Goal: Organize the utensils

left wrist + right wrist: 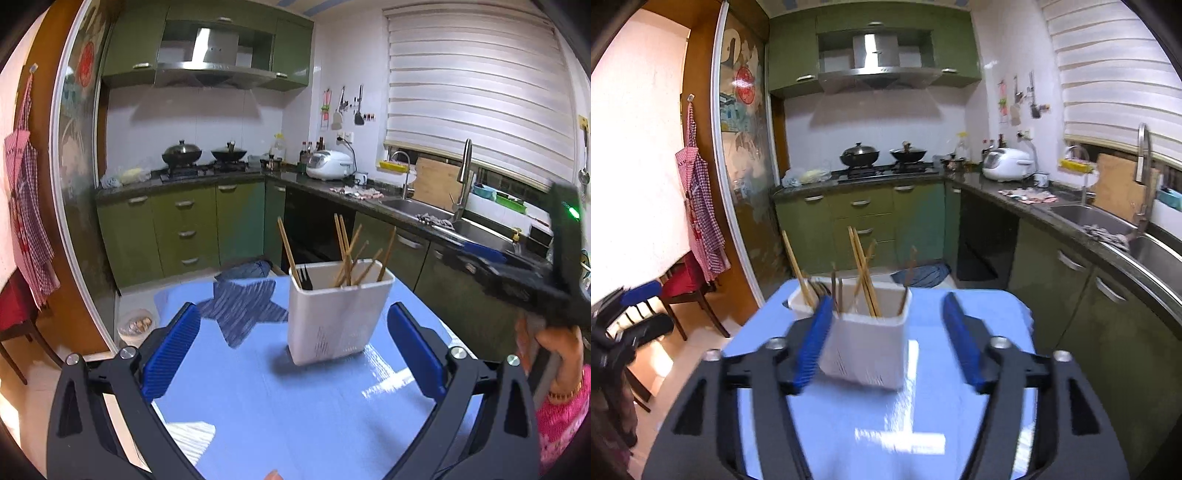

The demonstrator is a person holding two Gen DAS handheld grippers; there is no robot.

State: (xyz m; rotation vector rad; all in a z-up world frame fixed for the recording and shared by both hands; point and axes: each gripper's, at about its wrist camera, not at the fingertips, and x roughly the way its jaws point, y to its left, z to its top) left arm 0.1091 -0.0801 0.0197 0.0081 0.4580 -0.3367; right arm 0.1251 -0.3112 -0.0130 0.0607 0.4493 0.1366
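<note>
A white plastic utensil holder (338,314) stands upright on the blue table (295,406). Several wooden chopsticks (349,254) and a black fork (304,278) stick out of it. My left gripper (295,343) is open and empty, short of the holder. In the right wrist view the holder (866,350) stands between my blue pads, close to the left pad (812,343). My right gripper (886,339) is open and empty, raised over the table (923,424). The right gripper also shows at the right edge of the left wrist view (535,280).
A blue star-shaped mat (243,306) lies on the table behind and left of the holder. A striped cloth (192,439) lies at the table's near left. Green kitchen cabinets, a stove with two woks (203,153) and a sink (436,210) lie beyond. A wooden chair (687,291) stands left.
</note>
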